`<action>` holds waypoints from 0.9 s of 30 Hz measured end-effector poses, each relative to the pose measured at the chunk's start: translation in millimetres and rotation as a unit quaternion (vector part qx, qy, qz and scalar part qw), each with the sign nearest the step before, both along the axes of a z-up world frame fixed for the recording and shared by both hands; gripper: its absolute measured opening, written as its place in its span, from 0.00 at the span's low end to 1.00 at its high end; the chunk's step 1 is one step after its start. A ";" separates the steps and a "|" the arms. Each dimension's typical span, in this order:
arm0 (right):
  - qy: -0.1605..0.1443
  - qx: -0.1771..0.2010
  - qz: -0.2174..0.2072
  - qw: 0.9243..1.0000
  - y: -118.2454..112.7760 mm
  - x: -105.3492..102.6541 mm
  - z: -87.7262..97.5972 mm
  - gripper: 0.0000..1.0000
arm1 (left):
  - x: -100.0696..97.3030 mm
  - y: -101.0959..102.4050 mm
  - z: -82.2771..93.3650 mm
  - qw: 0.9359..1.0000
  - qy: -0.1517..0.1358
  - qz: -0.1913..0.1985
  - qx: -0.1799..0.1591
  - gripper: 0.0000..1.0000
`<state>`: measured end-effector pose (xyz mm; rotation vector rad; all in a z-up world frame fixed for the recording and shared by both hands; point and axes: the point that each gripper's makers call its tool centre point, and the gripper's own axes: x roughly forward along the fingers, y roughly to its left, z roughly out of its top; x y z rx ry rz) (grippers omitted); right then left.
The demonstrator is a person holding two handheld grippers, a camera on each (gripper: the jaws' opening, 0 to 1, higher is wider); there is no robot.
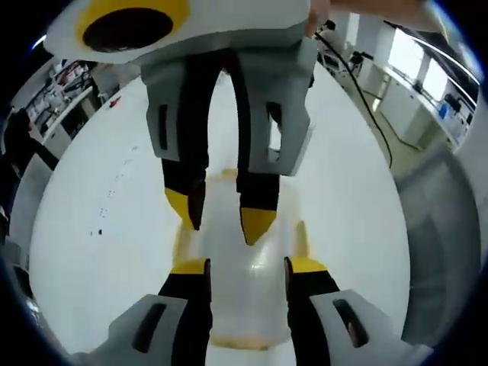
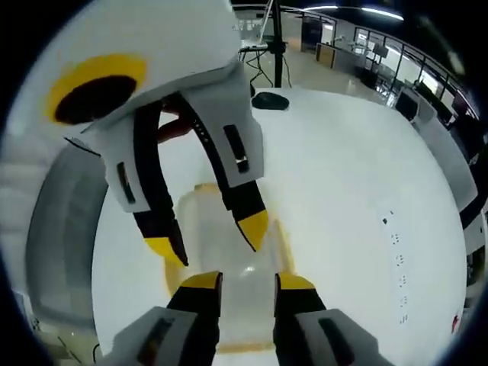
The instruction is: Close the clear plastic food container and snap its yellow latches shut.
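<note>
The clear plastic food container [image 1: 248, 293] lies on the white table [image 1: 91, 168] with its lid down. Yellow latches [image 1: 302, 238] show along its sides. My left gripper [image 1: 248, 267] hovers open over the near part of the lid, its yellow-tipped jaws apart. My right gripper [image 1: 223, 215] reaches in from the opposite side, open, its tips at the far part of the lid. In the right gripper view the container [image 2: 204, 212] sits between my right gripper [image 2: 248, 280] below and my left gripper [image 2: 207, 236] above. A yellow latch [image 2: 284, 235] shows at its right edge.
A black cable [image 1: 367, 103] runs across the table's far right side. A dark round object [image 2: 271, 101] and a stand pole [image 2: 276, 38] sit at the table's far end. Small printed marks [image 2: 396, 252] dot the tabletop. Lab benches line the room behind.
</note>
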<state>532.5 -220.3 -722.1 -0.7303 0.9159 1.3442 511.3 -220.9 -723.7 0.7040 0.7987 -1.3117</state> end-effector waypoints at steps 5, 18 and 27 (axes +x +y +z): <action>-0.006 0.000 0.005 1.000 0.8 2.9 -0.1 0.26 | -2.3 -2.6 0.5 1.000 0.000 -0.002 -0.002 0.36; -0.010 0.007 0.012 1.000 7.2 9.2 -0.3 0.27 | -11.8 -1.5 0.6 1.000 -0.002 -0.013 0.001 0.41; -0.019 0.006 0.011 1.000 7.9 17.2 0.5 0.31 | -15.8 -3.1 -0.8 1.000 -0.009 -0.015 0.001 0.47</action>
